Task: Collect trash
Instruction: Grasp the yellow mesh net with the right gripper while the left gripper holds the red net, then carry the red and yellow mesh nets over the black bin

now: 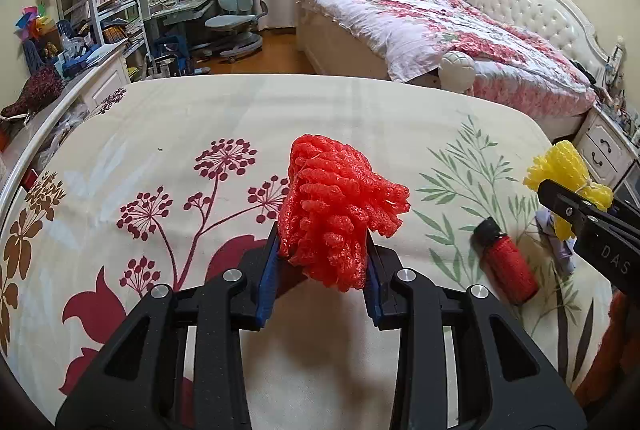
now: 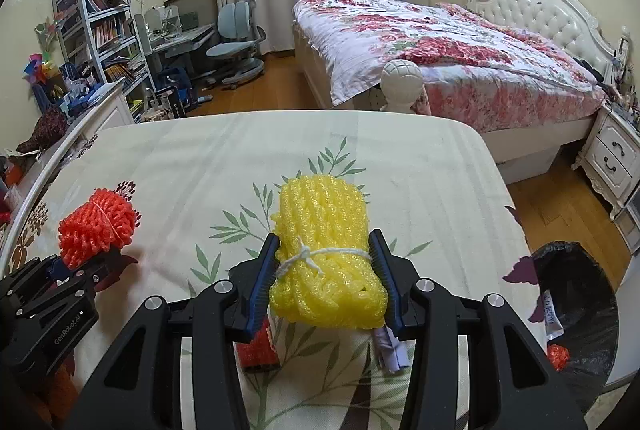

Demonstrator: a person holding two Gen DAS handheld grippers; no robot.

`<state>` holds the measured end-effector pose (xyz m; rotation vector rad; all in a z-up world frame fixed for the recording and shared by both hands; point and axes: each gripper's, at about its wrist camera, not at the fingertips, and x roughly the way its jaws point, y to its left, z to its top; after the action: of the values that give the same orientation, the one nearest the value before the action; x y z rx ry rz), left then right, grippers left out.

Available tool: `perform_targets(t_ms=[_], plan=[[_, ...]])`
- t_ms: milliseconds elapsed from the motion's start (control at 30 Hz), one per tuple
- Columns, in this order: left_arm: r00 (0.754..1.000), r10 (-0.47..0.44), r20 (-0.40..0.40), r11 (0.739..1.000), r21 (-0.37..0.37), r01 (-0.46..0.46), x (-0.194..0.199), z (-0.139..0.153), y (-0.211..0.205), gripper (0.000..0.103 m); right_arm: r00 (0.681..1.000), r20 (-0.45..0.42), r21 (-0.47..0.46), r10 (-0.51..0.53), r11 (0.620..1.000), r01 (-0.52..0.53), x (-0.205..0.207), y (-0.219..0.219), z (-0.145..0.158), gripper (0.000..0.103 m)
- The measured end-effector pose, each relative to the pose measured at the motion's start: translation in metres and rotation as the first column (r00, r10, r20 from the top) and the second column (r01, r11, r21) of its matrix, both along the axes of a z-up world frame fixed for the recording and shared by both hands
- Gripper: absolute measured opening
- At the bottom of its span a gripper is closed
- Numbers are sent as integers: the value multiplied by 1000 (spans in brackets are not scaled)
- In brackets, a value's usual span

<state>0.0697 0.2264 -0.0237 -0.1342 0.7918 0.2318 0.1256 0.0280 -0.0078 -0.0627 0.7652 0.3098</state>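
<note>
My left gripper (image 1: 324,240) is shut on a red foam net bundle (image 1: 336,206), held just above the flower-print bedspread (image 1: 240,110). The same bundle (image 2: 96,226) shows at the left of the right wrist view. My right gripper (image 2: 324,242) is shut on a yellow foam net bundle (image 2: 320,206) tied with white string, both blue pads pressing its sides. In the left wrist view that yellow bundle (image 1: 560,166) hangs at the far right. A black-lined trash bin (image 2: 576,310) stands beside the bed on the right, with an orange-red scrap (image 2: 558,356) inside.
A red netted bottle with a black cap (image 1: 504,262) lies on the bedspread between the grippers. A crumpled pale paper (image 2: 390,348) lies under the yellow bundle. Beyond stand a second bed (image 2: 440,42), a nightstand (image 2: 612,158), a desk chair (image 2: 236,42) and bookshelves (image 2: 100,22).
</note>
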Motion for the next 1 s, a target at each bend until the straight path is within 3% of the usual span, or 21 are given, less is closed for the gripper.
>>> perform_targets(t_ms=[567, 1000], plan=[[987, -157, 36, 988, -5, 158, -28, 12, -98, 34, 986, 34, 16, -166, 986, 165, -51, -102, -2, 46], [944, -329, 40, 944, 19, 328, -22, 8, -192, 34, 940, 36, 31, -340, 940, 339, -64, -184, -11, 46]])
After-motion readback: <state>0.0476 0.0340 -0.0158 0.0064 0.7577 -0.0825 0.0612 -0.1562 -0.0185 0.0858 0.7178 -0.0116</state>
